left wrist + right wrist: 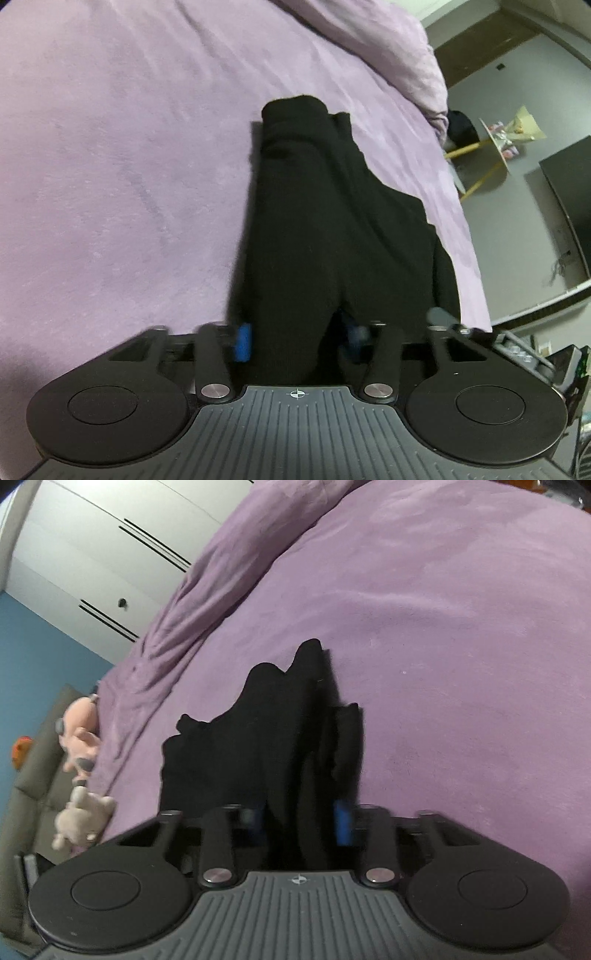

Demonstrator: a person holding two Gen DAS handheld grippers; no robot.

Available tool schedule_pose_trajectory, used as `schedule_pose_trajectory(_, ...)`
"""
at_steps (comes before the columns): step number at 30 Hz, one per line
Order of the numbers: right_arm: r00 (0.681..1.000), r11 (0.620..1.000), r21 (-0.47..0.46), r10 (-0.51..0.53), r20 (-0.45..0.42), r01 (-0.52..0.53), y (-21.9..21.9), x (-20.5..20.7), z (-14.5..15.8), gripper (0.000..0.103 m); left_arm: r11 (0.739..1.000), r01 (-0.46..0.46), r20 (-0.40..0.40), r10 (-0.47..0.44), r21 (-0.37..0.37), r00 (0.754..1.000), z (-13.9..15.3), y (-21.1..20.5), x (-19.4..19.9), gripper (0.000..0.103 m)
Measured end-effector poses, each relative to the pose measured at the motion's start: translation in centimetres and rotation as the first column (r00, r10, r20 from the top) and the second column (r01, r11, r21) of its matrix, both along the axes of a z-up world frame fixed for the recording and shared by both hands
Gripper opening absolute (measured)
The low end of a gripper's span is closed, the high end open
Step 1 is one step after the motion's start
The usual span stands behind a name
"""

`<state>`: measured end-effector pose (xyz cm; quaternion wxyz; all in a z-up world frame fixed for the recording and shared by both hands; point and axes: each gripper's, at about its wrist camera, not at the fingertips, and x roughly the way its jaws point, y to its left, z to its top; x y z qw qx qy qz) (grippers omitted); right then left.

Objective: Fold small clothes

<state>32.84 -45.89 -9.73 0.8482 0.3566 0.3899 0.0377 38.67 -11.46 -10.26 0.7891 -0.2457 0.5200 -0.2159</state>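
Observation:
A small black garment (325,221) hangs bunched over a purple bedspread (129,166). My left gripper (297,341) is shut on one end of it, with cloth filling the gap between the blue pads (243,341). In the right wrist view the same black garment (273,738) hangs from my right gripper (303,825), which is shut on another part of it; a blue pad (342,821) shows at the right side. The fingertips themselves are hidden by the cloth. The garment's lower end trails toward the bed.
The purple bedspread (443,627) has a bunched duvet (207,602) at the far side. Stuffed toys (81,768) lie at the bed's edge by a grey sofa (40,760). A small round table (495,144) and dark cabinet (569,199) stand beside the bed.

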Motion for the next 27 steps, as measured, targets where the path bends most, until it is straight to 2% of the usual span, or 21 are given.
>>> schedule_pose_trajectory(1,1.0,0.997,-0.076,0.017,0.014,-0.016,1.0,0.0,0.9,0.02,1.0,0.0,0.001,0.0,0.003,1.0,0.3,-0.1,0.1,0.029)
schedule_pose_trajectory(2,0.999,0.991,-0.127,0.037,0.035,-0.032,1.6,-0.5,1.7,0.02,1.0,0.011,0.018,-0.011,0.014,1.0,1.0,-0.3,0.0,0.028)
schedule_pose_trajectory(4,0.995,0.985,-0.167,0.056,0.083,-0.041,2.9,-1.0,3.1,0.019,0.998,0.042,0.085,-0.045,0.036,0.995,2.5,-0.6,-0.5,0.025)
schedule_pose_trajectory(5,0.994,0.985,-0.166,0.057,0.091,-0.042,3.4,-1.1,3.7,0.019,0.998,0.052,0.116,-0.056,0.043,0.992,3.4,-0.6,-0.8,0.025)
schedule_pose_trajectory(8,0.991,0.984,-0.167,0.075,0.11,-0.056,4.8,-1.9,5.1,0.019,0.998,0.066,0.144,-0.069,0.025,0.987,5.3,0.0,-1.7,0.024)
schedule_pose_trajectory(10,0.987,0.985,-0.157,0.096,0.129,-0.075,5.8,-2.5,6.0,0.019,0.996,0.073,0.187,-0.081,0.047,0.979,7.0,0.7,-2.8,0.024)
schedule_pose_trajectory(14,0.987,0.992,-0.063,0.114,0.113,-0.107,7.8,-4.0,6.7,0.019,0.992,0.081,0.236,-0.101,0.095,0.966,9.6,3.2,-5.3,0.024)
schedule_pose_trajectory(18,0.987,0.987,0.062,0.142,0.073,-0.147,9.6,-6.4,5.7,0.019,0.991,0.068,0.212,-0.093,0.119,0.973,10.9,7.1,-8.3,0.024)
schedule_pose_trajectory(20,0.985,0.983,0.082,0.161,0.058,-0.165,10.4,-7.6,4.8,0.019,0.99,0.067,0.199,-0.091,0.126,0.976,10.5,8.7,-10.0,0.025)
schedule_pose_trajectory(22,0.983,0.978,0.095,0.185,0.014,-0.186,11.1,-8.8,3.6,0.025,0.981,0.074,0.183,-0.107,0.177,0.977,9.2,9.9,-11.8,0.028)
schedule_pose_trajectory(24,0.986,0.987,0.046,0.158,-0.05,-0.155,11.0,-9.9,3.2,0.03,0.967,0.076,0.103,-0.104,0.245,0.989,7.4,10.7,-12.8,0.031)
schedule_pose_trajectory(25,0.99,0.991,0.006,0.131,-0.047,-0.131,10.8,-10.6,3.6,0.03,0.958,0.058,0.069,-0.08,0.28,0.994,6.8,11.2,-13.2,0.034)
schedule_pose_trajectory(27,0.999,0.998,-0.05,0.046,-0.009,-0.047,10.0,-11.6,5.0,0.036,0.943,-0.002,0.08,-0.026,0.332,0.996,6.7,12.4,-13.8,0.037)
